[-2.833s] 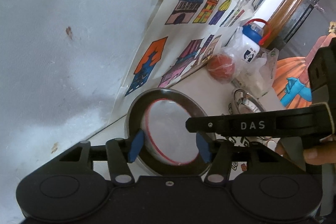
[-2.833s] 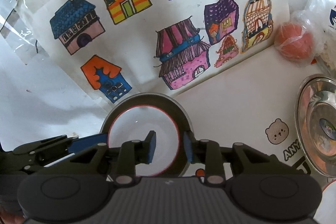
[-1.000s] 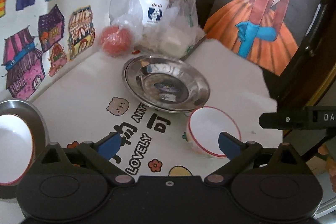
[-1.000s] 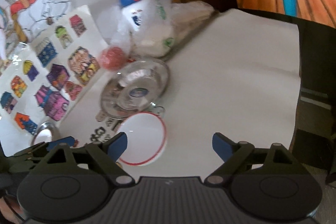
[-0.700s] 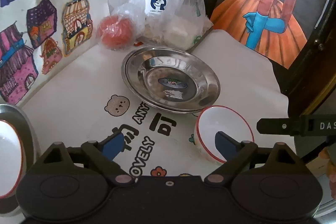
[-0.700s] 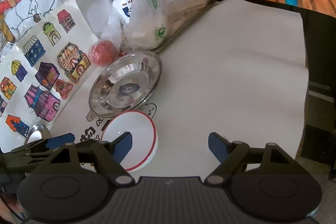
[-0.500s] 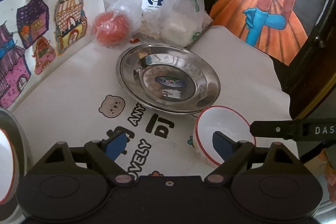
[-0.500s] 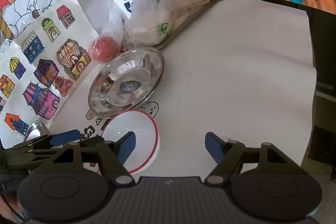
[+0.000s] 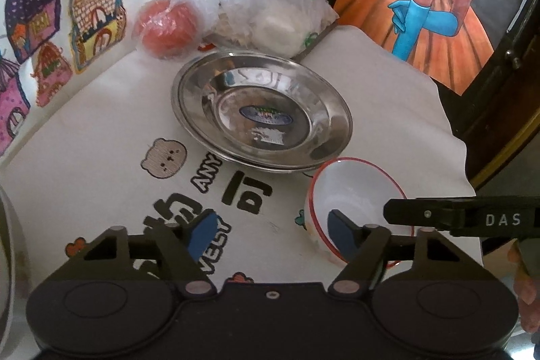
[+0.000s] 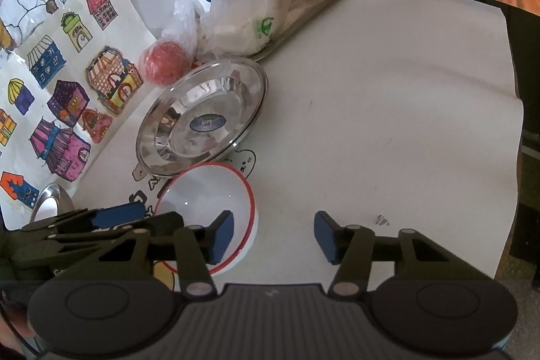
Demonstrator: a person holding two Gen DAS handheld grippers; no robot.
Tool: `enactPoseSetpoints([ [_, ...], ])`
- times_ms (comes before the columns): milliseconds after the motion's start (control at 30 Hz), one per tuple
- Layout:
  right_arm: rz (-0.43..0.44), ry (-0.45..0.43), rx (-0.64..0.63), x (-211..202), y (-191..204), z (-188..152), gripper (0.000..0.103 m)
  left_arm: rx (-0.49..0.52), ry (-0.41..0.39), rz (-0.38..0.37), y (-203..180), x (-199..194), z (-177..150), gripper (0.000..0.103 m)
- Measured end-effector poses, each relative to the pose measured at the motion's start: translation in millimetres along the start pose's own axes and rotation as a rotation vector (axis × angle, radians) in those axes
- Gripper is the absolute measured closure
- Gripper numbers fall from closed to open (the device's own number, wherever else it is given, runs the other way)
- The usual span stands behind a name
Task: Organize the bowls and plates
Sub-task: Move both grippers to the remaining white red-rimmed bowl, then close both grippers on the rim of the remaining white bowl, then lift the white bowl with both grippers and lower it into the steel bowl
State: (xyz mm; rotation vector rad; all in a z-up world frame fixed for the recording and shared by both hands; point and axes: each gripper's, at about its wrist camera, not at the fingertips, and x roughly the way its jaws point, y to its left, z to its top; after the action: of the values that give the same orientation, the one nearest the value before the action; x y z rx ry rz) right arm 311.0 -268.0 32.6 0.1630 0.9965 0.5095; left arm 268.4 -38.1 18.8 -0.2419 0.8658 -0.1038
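Right claw (image 10: 273,233) released, left finger over red-rimmed bowl (image 10: 206,208); left claw (image 9: 270,230) released too. Bowl sits mid-tabletop (image 10: 388,107), touching steel plate (image 10: 202,120) toward back edge. I judge bowl pickup step; next I close on rim, lift.

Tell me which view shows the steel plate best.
The left wrist view: the steel plate sits central, its whole rim and the sticker inside unobstructed. The right wrist view shows the plate smaller and off to the left, with the white bowl just overlapping its near rim.
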Motion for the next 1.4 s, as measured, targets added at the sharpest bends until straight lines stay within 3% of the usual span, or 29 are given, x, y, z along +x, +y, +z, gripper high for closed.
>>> enactPoseSetpoints([
  [200, 0.014, 0.002, 0.006, 3, 1, -1, 0.064, -0.008, 0.004, -0.032, -1, 2, 2, 0.050],
  [533, 0.051, 0.003, 0.014, 5, 7, 0, 0.090, -0.028, 0.016, -0.121, -4, 4, 2, 0.086],
  [1000, 0.050, -0.016, 0.045, -12, 26, -8, 0.094, -0.066, -0.023, -0.136, 4, -19, -2, 0.093],
  [1233, 0.075, -0.048, -0.022, -33, 74, -5, 0.094, -0.089, -0.100, -0.125, 22, -65, -5, 0.093],
  [1400, 0.135, -0.059, -0.114, -36, 132, 2, 0.094, -0.111, -0.178, -0.065, 50, -112, -8, 0.093],
])
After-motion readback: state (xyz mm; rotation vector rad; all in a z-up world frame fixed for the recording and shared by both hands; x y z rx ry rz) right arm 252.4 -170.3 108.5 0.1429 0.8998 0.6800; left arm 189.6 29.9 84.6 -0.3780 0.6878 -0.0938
